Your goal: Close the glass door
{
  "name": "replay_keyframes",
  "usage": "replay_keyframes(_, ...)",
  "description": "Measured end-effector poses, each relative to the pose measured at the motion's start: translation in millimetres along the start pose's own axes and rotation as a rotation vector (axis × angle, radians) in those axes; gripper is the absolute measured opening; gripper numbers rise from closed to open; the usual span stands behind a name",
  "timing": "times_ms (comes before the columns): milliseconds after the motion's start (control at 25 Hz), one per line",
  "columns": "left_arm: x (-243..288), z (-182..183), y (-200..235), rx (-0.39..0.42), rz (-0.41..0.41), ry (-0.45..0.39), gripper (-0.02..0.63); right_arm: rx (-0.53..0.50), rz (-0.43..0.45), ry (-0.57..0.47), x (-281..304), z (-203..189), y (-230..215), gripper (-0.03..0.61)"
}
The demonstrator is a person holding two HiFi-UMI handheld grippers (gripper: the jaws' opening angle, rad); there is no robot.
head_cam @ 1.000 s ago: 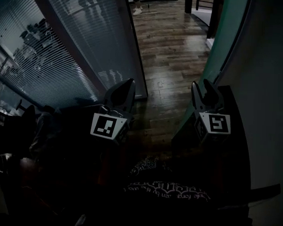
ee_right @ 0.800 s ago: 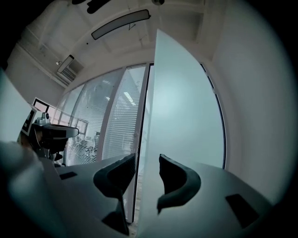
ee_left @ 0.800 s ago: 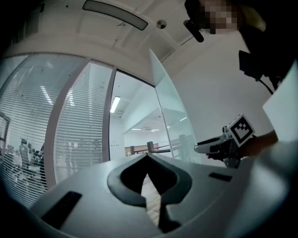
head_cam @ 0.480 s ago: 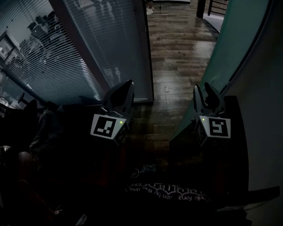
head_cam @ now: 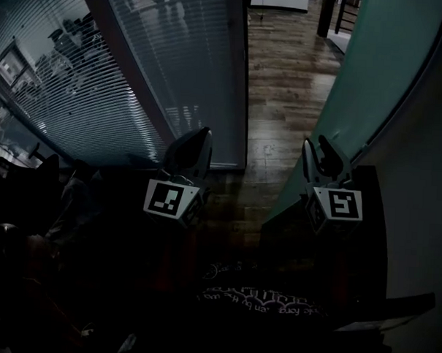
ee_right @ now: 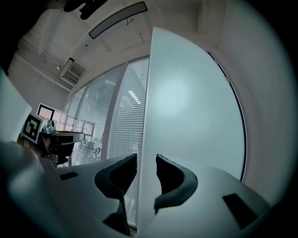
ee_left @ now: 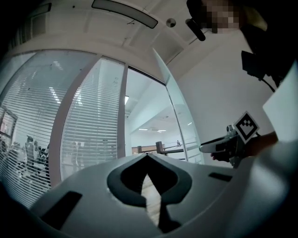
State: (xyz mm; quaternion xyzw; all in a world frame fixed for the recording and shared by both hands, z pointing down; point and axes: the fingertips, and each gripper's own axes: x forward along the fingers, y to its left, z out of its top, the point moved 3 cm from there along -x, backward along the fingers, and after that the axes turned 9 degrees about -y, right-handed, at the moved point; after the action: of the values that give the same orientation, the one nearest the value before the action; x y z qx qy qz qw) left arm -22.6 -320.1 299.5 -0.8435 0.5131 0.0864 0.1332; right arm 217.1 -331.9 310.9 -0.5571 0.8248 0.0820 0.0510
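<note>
frosted teal glass door (head_cam: pixel 379 69), open at right, edge between the jaws of your right gripper (head_cam: pixel 316 145), spread but just closing; left gripper (head_cam: pixel 202 135) pressed together, empty; risk: swing before pinching and the pane slips free.
</note>
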Motion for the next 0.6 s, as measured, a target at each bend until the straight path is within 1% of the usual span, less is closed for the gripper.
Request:
replay_keyframes(200,15,-8,31,0.006,0.013,-0.005,-0.009,0.008,-0.001,-0.001,34,-7,6,0.132)
replay_keyframes(400,20,-14,57,0.009,0.017,0.0,-0.009,0.012,-0.014,0.006,63,-10,2,0.132)
replay_keyframes(600,21,-22,80,0.0,0.036,-0.003,-0.009,-0.011,-0.031,0.007,92,-16,8,0.132)
